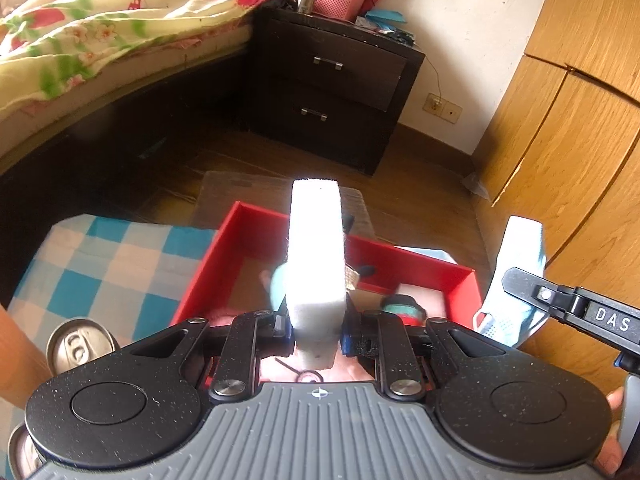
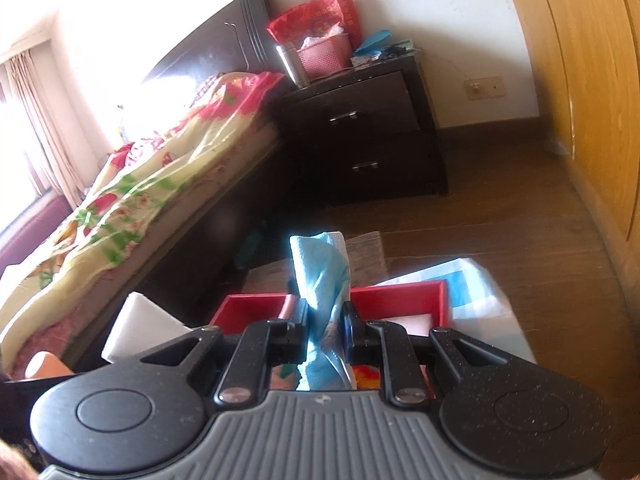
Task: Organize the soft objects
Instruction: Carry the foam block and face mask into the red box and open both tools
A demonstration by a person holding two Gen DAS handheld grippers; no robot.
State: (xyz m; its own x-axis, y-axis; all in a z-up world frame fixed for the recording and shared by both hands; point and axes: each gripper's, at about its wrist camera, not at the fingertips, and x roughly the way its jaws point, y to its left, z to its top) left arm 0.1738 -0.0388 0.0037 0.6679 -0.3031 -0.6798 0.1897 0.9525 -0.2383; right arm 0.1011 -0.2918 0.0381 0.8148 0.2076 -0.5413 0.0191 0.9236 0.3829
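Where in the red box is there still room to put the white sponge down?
The far left part of the red box, along its left wall, shows bare bottom. The near side under the sponge is crowded with small things. The checked cloth left of the box is bare beyond the can.

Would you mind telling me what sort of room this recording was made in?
Almost certainly a home bedroom: a bed with a floral quilt stands beside a dark two-drawer nightstand, and a wooden wardrobe lines the wall on the right.
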